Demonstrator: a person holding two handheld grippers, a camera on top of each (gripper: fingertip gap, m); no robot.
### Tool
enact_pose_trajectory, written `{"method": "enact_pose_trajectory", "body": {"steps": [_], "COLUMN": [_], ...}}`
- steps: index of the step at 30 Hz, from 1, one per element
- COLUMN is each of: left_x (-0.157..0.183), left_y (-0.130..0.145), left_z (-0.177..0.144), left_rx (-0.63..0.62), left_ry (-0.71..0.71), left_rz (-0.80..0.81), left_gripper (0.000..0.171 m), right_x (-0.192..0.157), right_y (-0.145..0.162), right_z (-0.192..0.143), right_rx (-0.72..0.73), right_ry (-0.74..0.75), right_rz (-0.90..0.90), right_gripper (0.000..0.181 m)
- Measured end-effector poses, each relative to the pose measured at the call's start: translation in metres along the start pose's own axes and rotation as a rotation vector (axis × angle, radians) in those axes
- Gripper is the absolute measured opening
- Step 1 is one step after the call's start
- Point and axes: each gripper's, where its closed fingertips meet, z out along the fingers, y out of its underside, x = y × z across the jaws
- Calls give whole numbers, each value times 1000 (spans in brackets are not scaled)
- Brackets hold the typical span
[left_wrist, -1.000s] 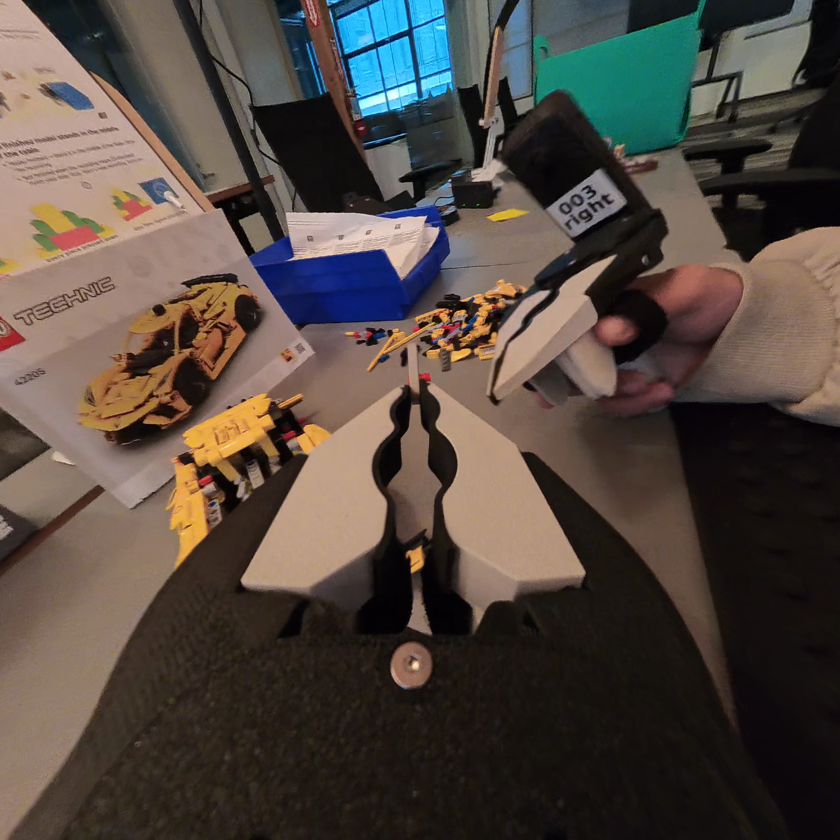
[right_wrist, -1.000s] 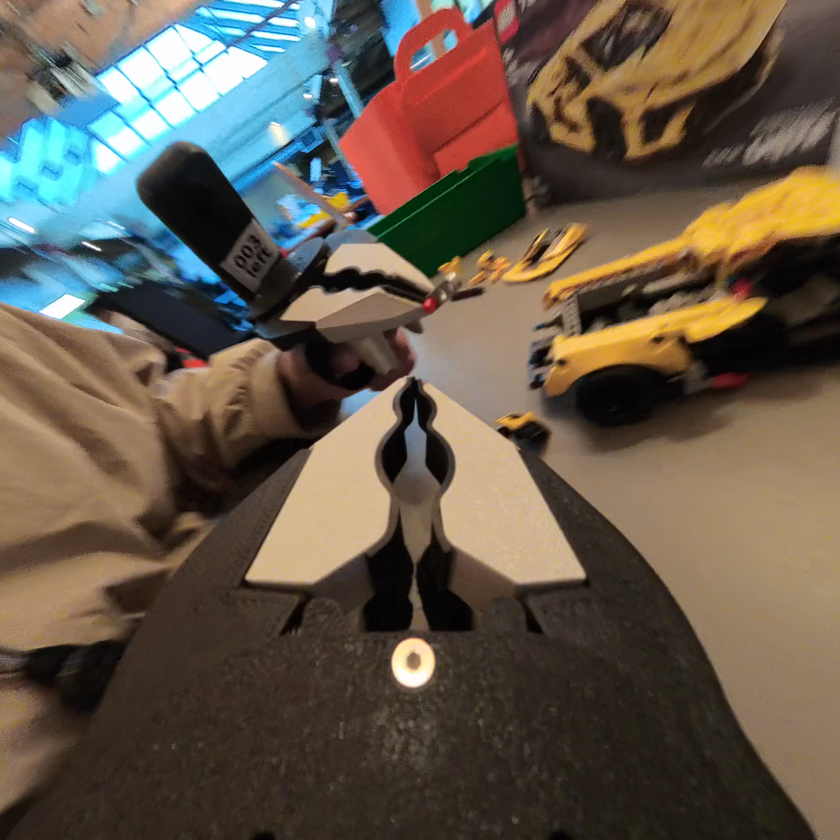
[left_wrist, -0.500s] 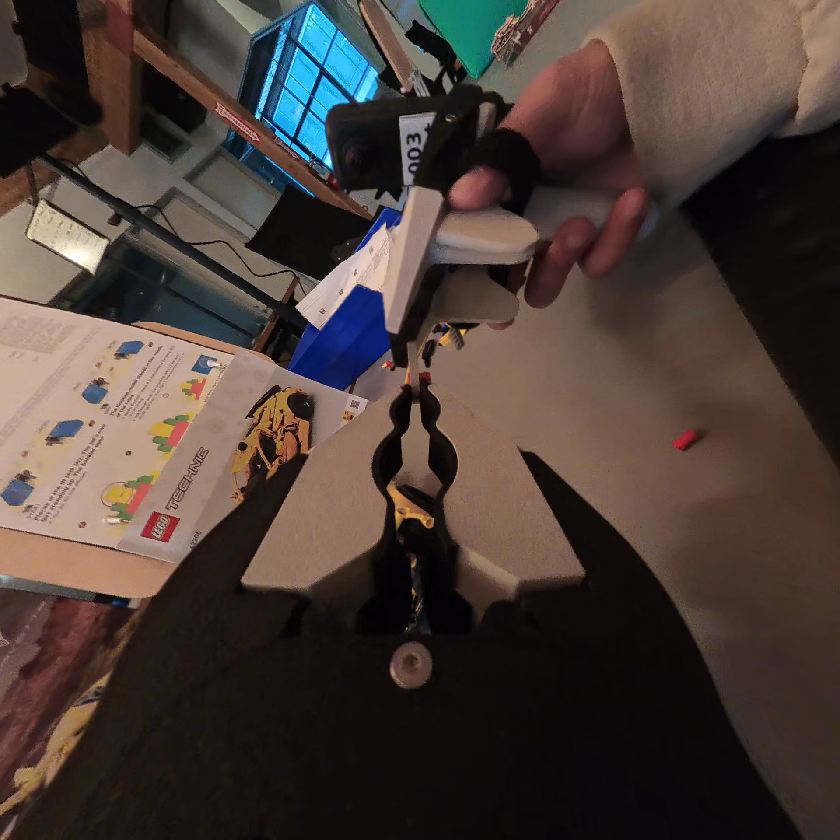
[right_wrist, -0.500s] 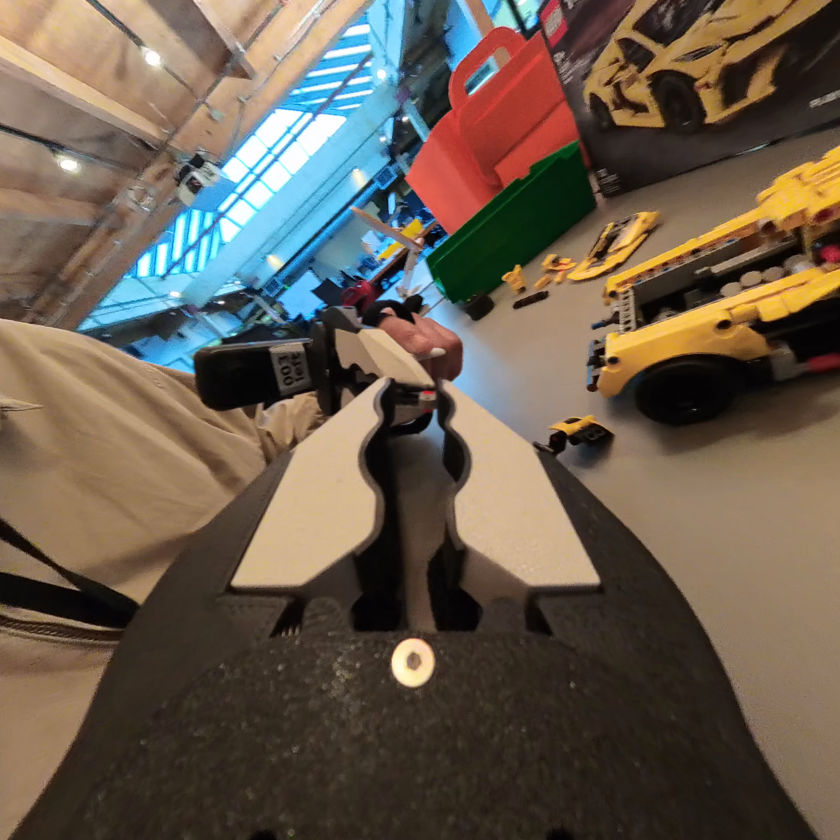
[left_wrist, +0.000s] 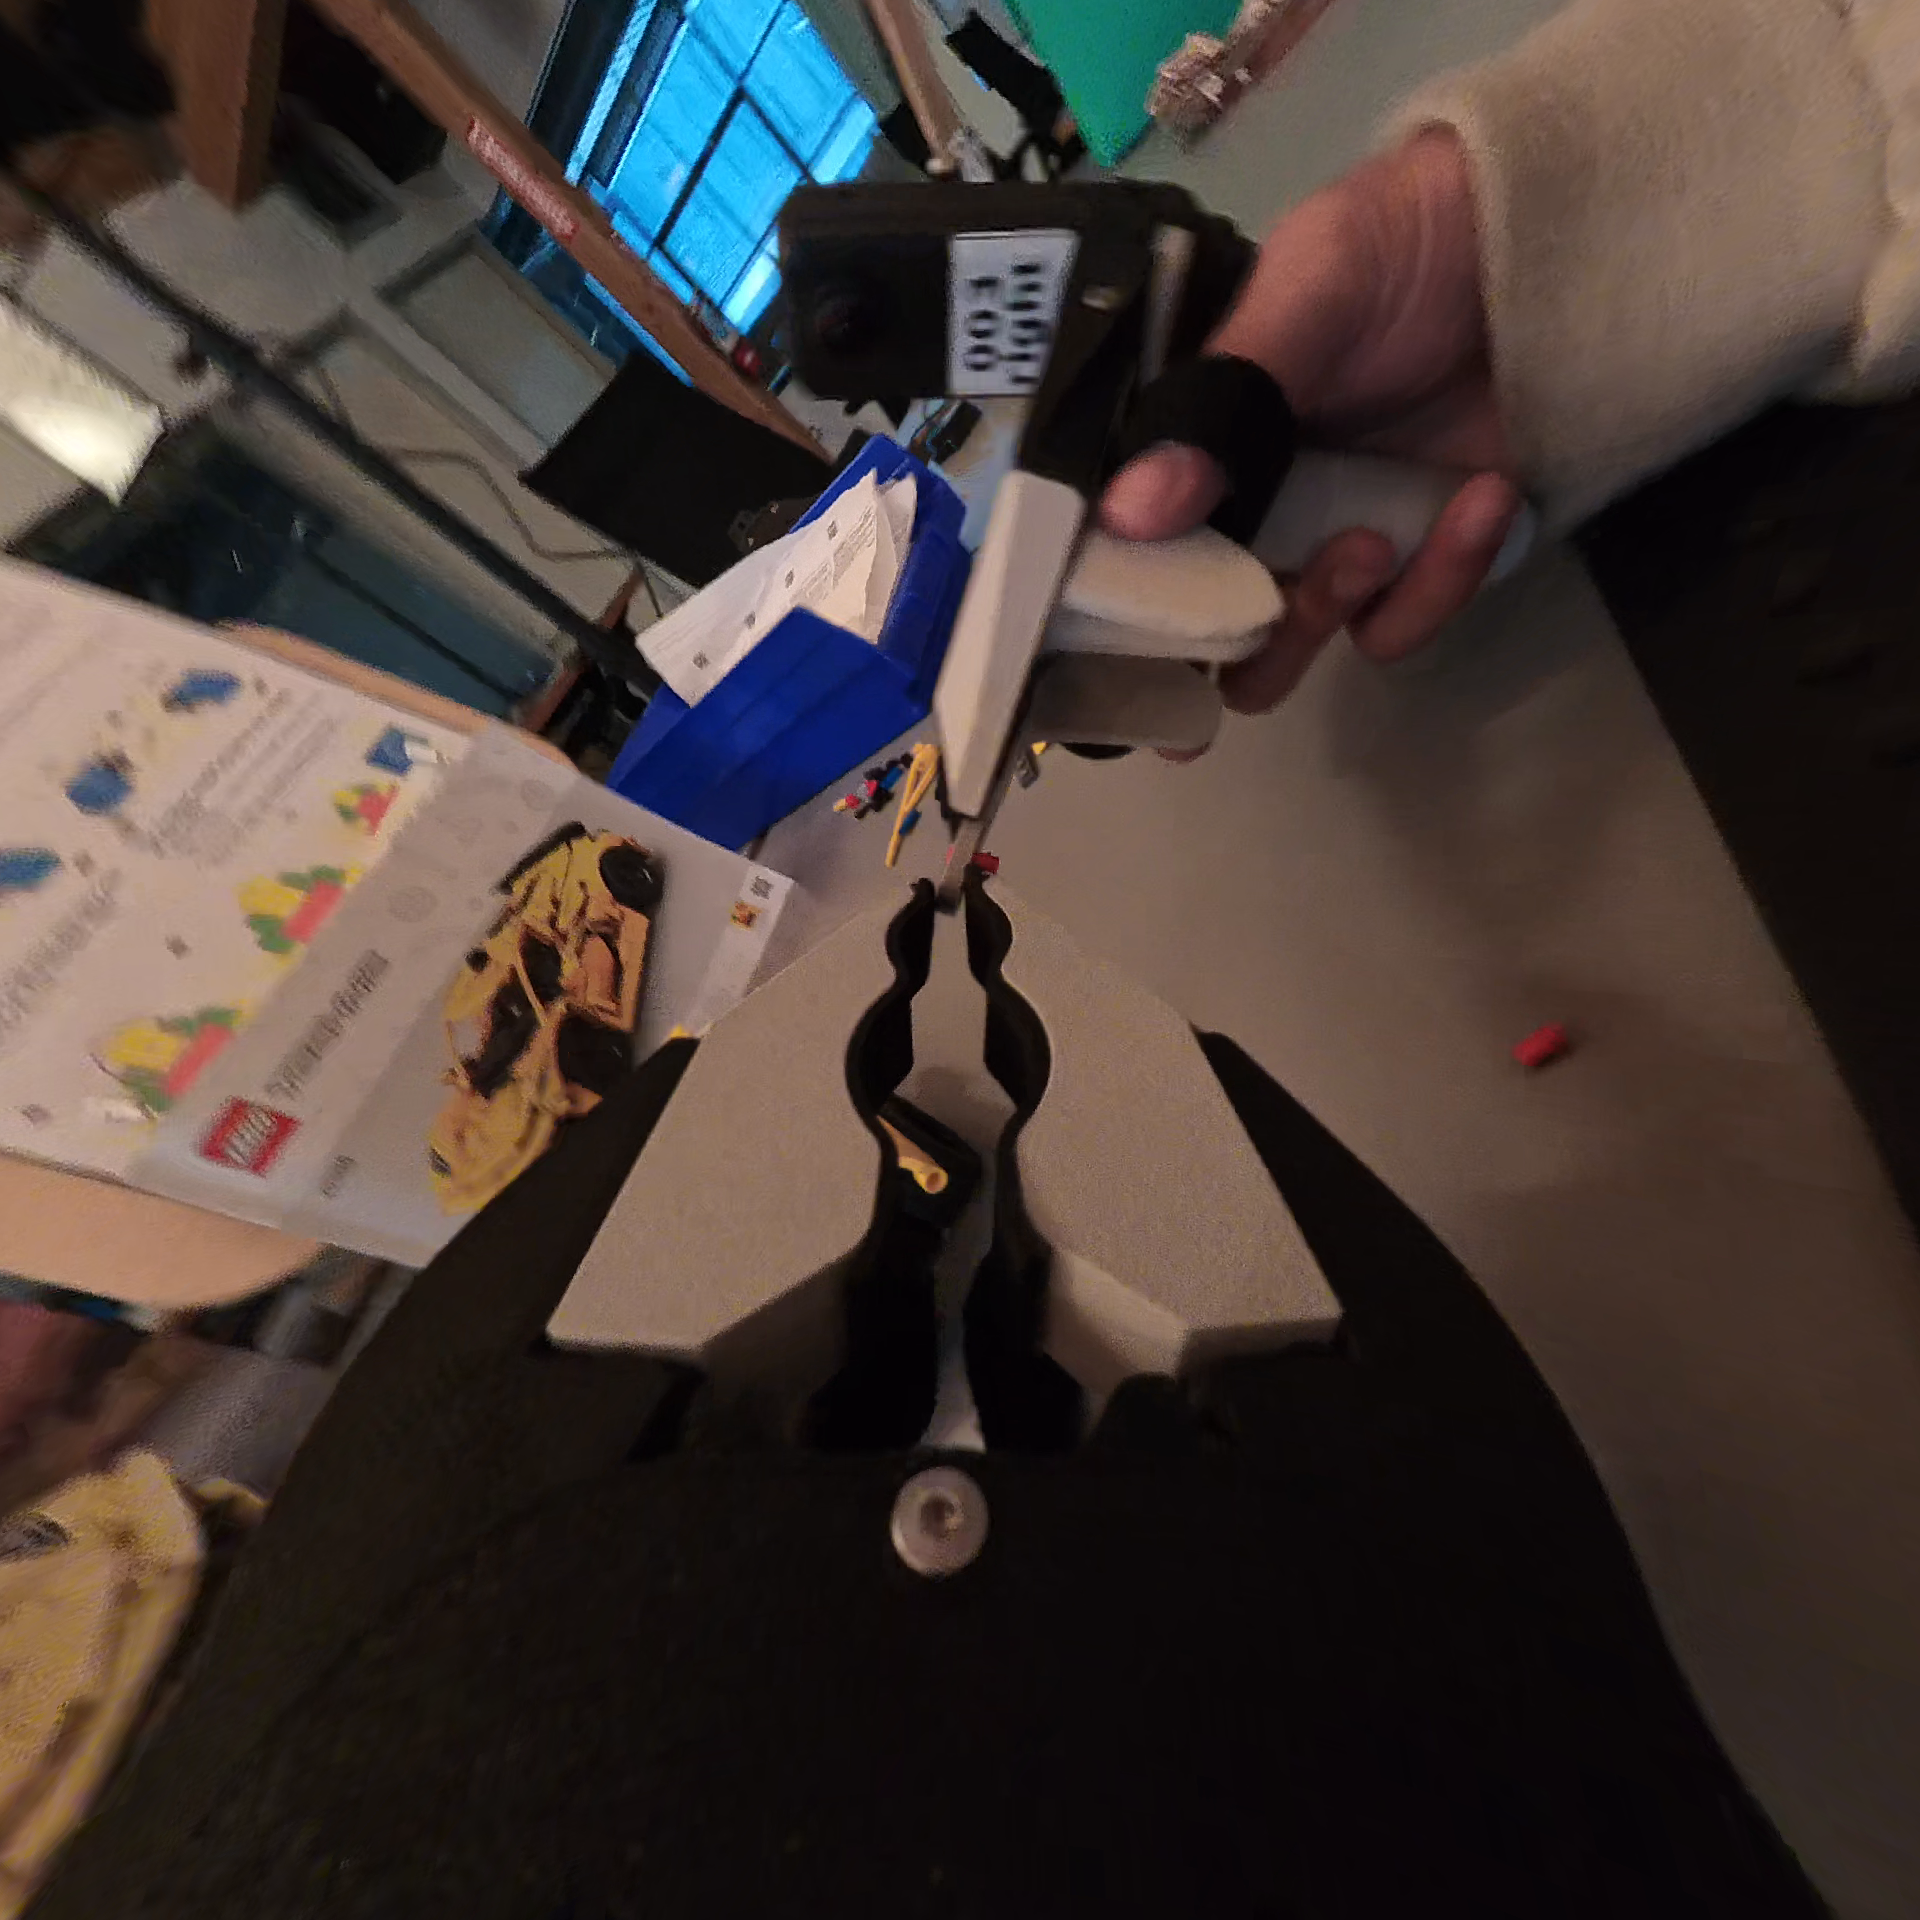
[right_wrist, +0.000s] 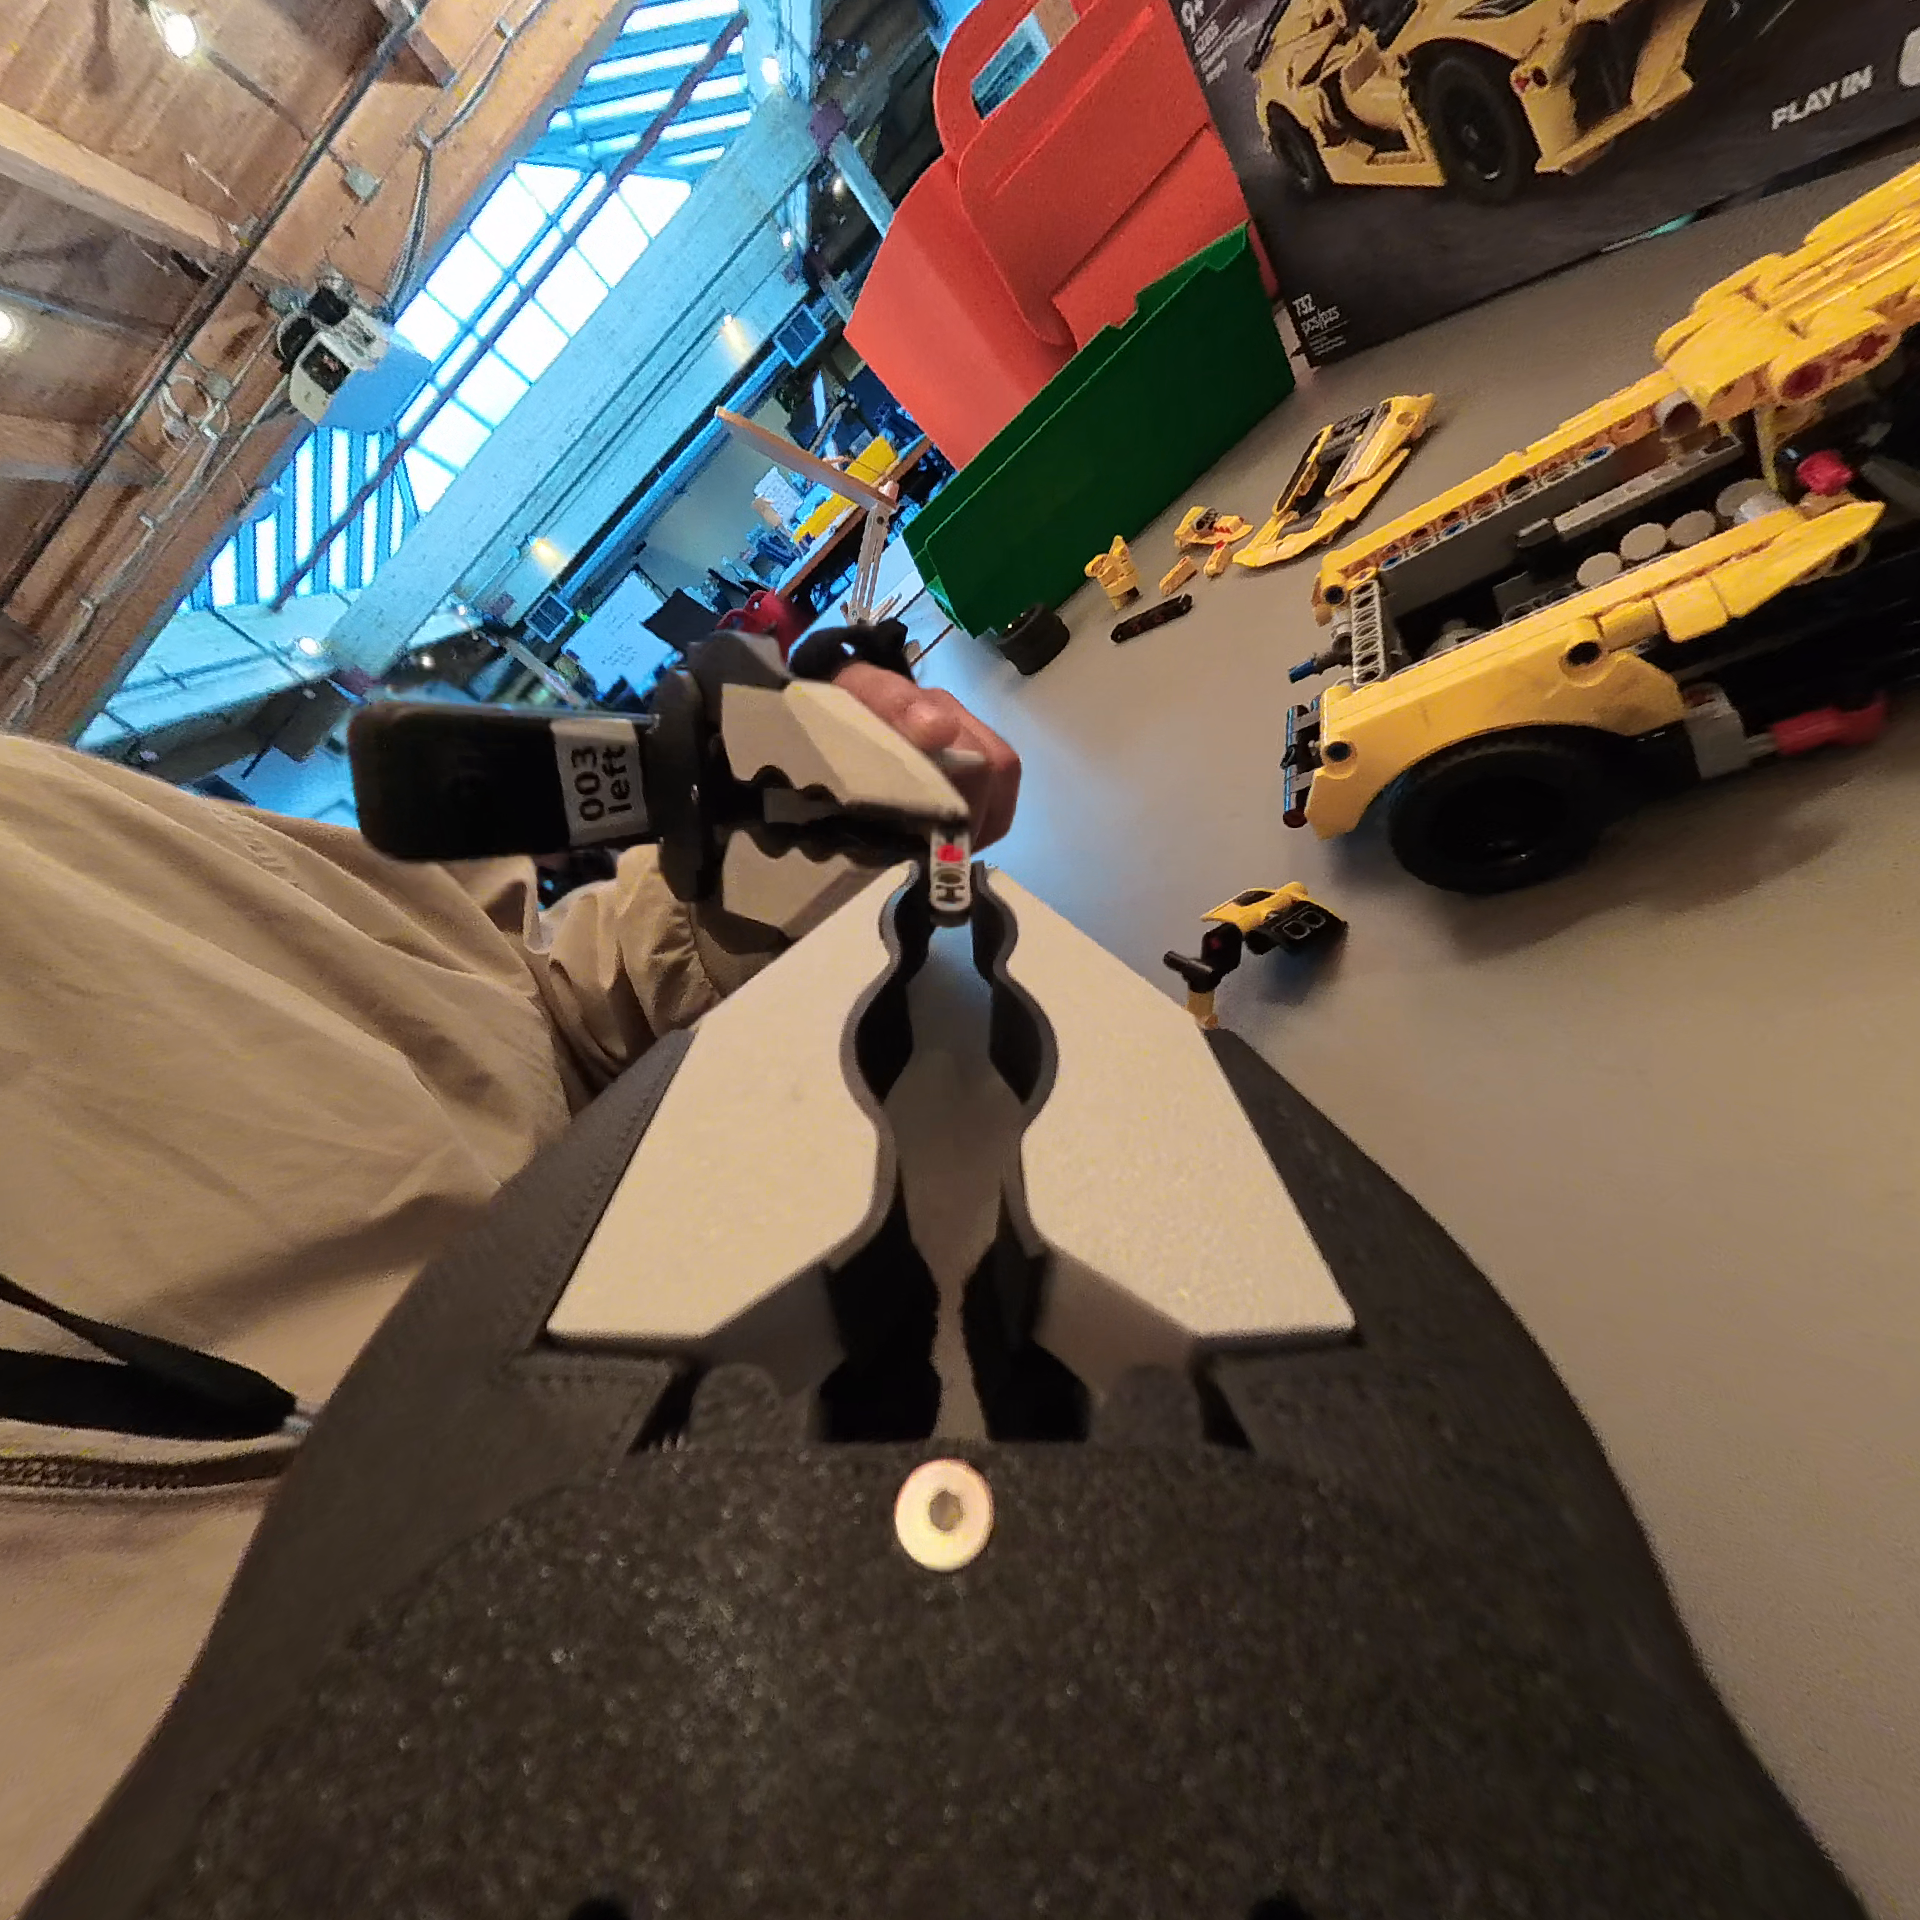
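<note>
Left gripper (left_wrist: 948, 896) pinched on a thin grey beam piece with a red pin (right_wrist: 948, 871), held up off the grey table (left_wrist: 1403, 935) — presented tip to tip. Right gripper (right_wrist: 948, 906) meets it, jaws narrowed around the same piece; firm clamp unclear. Yellow brick-built car (right_wrist: 1621, 644) sits well apart on the right.

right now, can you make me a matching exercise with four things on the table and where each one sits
Things:
1. blue bin
2. green tray
3. toy car
4. small red piece

Places:
A. alone on bare table right of the left gripper
B. holding white papers
C. in front of the car box
D. below the red bag

Pairs: 1-B, 2-D, 3-C, 4-A
</note>
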Motion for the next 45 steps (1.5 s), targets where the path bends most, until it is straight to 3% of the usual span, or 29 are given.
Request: {"method": "enact_pose_trajectory", "body": {"steps": [4, 8, 11, 14, 18, 24, 29, 31, 45], "left_x": [-35, -41, -36, -34, -39, -33, -30, -30, -24], "left_y": [19, 23, 11, -5, -2, 2, 6, 8, 15], "left_z": [3, 2, -1, -4, -1, 2, 5, 4, 8], "left_rx": [-44, 13, 110, 220, 218, 162, 122, 115, 47], "left_ry": [-113, -60, 124, 266, 217, 223, 212, 201, 179], "left_rz": [-364, -636, -910, -1124, -1194, -1274, -1262, -1246, -1171], "left_gripper": [0, 4, 13, 22, 23, 23, 21, 5, 7], "right_x": [-3, -3, 1, 6, 10, 16, 16, 17, 24], "right_y": [0, -12, -22, -30, -36, -30, -22, -19, -14], "right_z": [11, 11, 4, -2, -7, 2, 9, 10, 10], "right_rx": [28, 92, 137, 130, 62, -70, -129, -145, -200], "right_ry": [-21, 23, 131, 367, 725, 866, 854, 848, 881], "right_rz": [74, 21, -117, -431, -914, -1180, -1222, -1238, -1248], "right_gripper": [5, 5, 5, 5, 5, 5, 5, 5, 5]}}
